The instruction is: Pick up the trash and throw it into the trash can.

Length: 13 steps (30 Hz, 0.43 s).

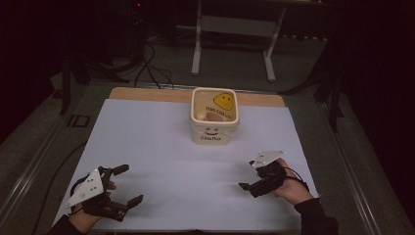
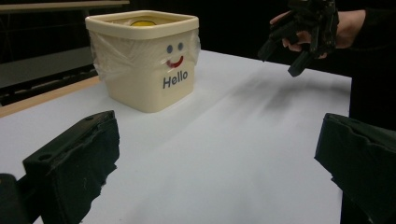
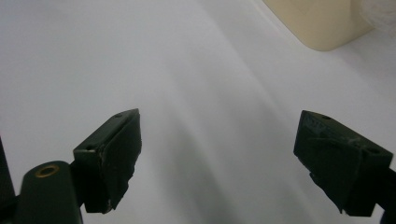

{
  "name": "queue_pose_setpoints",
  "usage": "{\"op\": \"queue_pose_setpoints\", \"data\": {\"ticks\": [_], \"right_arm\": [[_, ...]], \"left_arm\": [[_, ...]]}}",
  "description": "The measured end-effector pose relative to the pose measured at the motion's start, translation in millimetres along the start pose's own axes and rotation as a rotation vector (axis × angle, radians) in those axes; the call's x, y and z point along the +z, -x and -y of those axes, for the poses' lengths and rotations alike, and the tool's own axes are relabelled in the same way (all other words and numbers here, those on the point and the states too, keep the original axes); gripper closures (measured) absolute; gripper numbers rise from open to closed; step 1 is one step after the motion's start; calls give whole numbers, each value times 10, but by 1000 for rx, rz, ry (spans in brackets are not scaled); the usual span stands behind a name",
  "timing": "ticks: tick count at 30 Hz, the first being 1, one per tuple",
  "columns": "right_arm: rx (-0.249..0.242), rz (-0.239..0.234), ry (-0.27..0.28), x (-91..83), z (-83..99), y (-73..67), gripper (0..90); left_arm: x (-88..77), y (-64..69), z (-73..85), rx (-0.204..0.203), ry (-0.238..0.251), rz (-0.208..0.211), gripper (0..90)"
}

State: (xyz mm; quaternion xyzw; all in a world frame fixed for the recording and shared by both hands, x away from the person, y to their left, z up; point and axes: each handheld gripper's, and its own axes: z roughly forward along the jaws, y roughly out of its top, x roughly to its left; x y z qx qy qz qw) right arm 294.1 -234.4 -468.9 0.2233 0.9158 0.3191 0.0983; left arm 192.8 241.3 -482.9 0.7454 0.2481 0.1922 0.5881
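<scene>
At the desk's [image 1: 147, 147] near edge we hold both grippers, left [image 1: 125, 185] and right [image 1: 248, 188], fingers spread and empty, well apart from the tub [image 1: 214, 128] at the far middle, whose loose plastic liner could snag a careless reach.

Cream bin [image 1: 214, 128], yellow smiley; white table [image 1: 161, 161]
</scene>
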Motion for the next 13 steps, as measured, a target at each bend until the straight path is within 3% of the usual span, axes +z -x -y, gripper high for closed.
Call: {"op": "queue_pose_setpoints", "data": {"ticks": [5,13], "right_arm": [[14,1,24,-6,52,20,152],[-1,-14,25,9,72,-1,152]], "left_arm": [[7,11,-8,7,-1,2,6],[12,15,-9,9,-3,4,6]]}}
